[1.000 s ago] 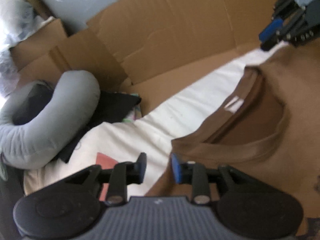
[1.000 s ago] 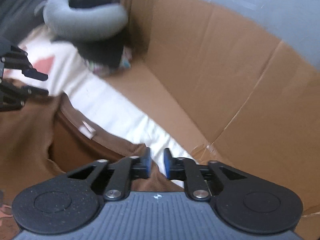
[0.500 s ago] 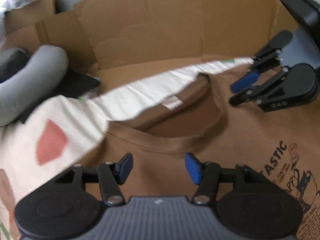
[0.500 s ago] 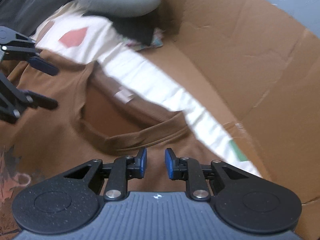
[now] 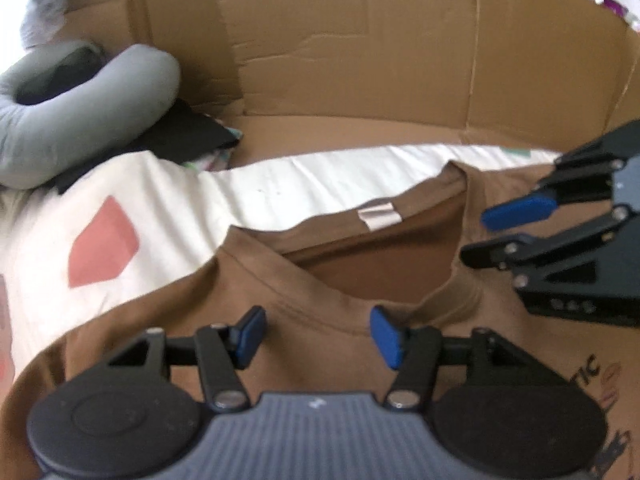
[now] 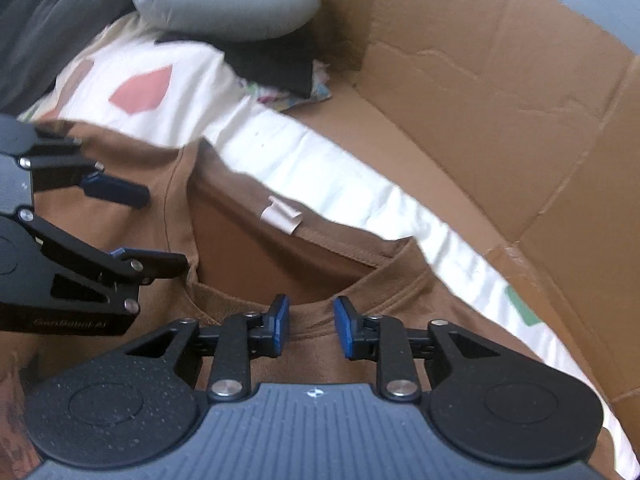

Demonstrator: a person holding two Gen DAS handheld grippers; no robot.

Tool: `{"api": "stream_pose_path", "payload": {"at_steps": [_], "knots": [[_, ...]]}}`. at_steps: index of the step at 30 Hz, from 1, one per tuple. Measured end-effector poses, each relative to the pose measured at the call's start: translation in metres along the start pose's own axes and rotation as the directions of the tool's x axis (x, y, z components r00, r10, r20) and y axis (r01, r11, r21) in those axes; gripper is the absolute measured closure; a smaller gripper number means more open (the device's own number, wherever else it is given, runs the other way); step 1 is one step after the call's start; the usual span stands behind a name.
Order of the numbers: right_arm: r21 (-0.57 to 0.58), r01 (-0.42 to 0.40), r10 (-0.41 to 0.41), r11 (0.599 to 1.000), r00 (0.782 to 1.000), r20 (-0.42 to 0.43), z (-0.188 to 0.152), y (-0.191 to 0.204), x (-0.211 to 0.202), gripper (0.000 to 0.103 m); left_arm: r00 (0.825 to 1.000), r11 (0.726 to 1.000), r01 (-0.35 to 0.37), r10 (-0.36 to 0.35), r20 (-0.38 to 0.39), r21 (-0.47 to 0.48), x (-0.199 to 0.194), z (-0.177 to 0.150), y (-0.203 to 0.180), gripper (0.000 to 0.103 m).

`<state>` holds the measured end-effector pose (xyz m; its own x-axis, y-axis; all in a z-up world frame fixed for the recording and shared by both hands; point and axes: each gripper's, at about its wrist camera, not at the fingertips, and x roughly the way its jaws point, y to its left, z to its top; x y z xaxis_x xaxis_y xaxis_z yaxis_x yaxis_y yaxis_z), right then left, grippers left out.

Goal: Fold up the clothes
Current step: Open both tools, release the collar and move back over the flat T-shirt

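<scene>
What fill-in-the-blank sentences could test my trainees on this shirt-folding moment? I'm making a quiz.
1. The shirt under both grippers is ____ in colour.
2. The small pale tag is sewn inside the shirt's ____.
3. The grey pillow lies beside a wall of ____.
4. The left gripper and the right gripper are both ____, pinching no cloth.

Missing words: brown; collar; cardboard; open

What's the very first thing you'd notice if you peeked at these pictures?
A big brown cotton T-shirt lies spread in the middle, its neck hole gaping. Two black grippers with blue pads, left gripper and right gripper, hang open over its collar. A grey curved pillow sits far left by tall cardboard walls.
</scene>
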<state>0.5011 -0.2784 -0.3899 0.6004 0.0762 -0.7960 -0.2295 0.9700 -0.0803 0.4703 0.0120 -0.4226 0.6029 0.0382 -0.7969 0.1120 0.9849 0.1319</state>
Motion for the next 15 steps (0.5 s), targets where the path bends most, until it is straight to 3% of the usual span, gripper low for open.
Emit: {"api": "stream_pose_path", "payload": {"at_steps": [3,10,15], "knots": [[0.059,0.025,-0.025,0.998,1.000,0.006,-0.004,-0.014,-0.023,0.053,1.000,1.000,-0.008,0.008,0.009,0.009,-0.020,-0.005,-0.004,0.042],[0.203,0.084,-0.085,0.976,0.996,-0.003,-0.033,-0.044,-0.075,0.053,1.000,0.998,0.011,-0.012,-0.017,-0.061,-0.057,-0.020,-0.010,0.041],[0.235,0.120,-0.115,0.965,0.993,-0.033,-0.063,-0.053,-0.102,0.053,0.998,0.995,-0.022,0.015,-0.062,-0.102,-0.068,-0.026,-0.009,0.041]]}}
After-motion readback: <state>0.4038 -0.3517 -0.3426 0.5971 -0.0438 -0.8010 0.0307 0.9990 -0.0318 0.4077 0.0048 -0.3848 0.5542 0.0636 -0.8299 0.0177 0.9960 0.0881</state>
